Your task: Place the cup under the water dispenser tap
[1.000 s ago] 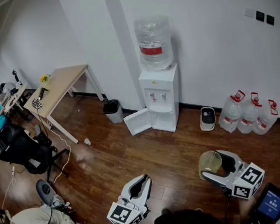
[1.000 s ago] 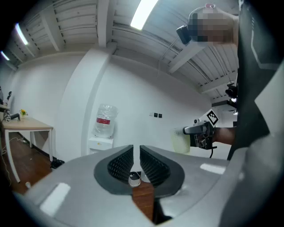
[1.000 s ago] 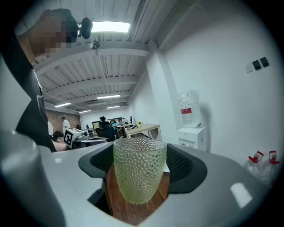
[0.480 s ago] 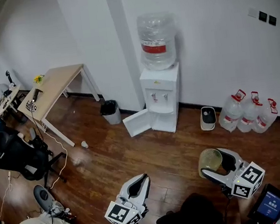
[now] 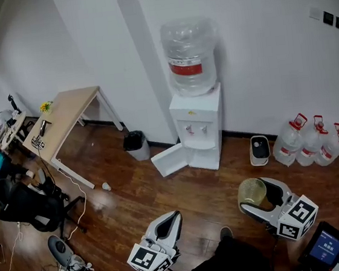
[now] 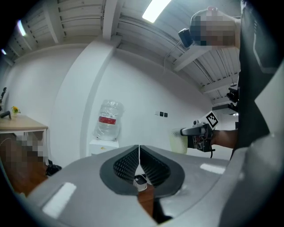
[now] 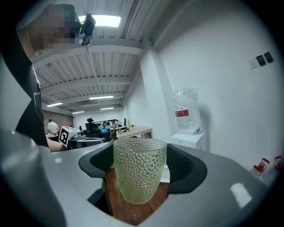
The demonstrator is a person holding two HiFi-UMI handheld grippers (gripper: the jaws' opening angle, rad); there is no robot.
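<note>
A pale green dimpled glass cup (image 7: 139, 174) stands upright between the pads of my right gripper (image 7: 140, 165), which is shut on it. In the head view that cup (image 5: 252, 193) and right gripper (image 5: 257, 201) are at the lower right. The white water dispenser (image 5: 198, 132) with its big bottle (image 5: 189, 56) stands against the far wall, well ahead; its taps (image 5: 195, 130) sit over an open recess. It also shows in the right gripper view as a dispenser (image 7: 188, 133). My left gripper (image 5: 169, 225) is shut and empty, jaws meeting in the left gripper view (image 6: 139, 158).
The dispenser's lower door (image 5: 170, 161) hangs open to the left. A black bin (image 5: 135, 142) stands left of it, a small white appliance (image 5: 259, 149) and three water jugs (image 5: 311, 145) to its right. A wooden desk (image 5: 64, 118), a black chair (image 5: 26, 208) and floor cables lie left.
The view has shifted forward toward the dispenser, which now looks a little larger and nearer. Both grippers keep their pose, the cup still held in the right one.
</note>
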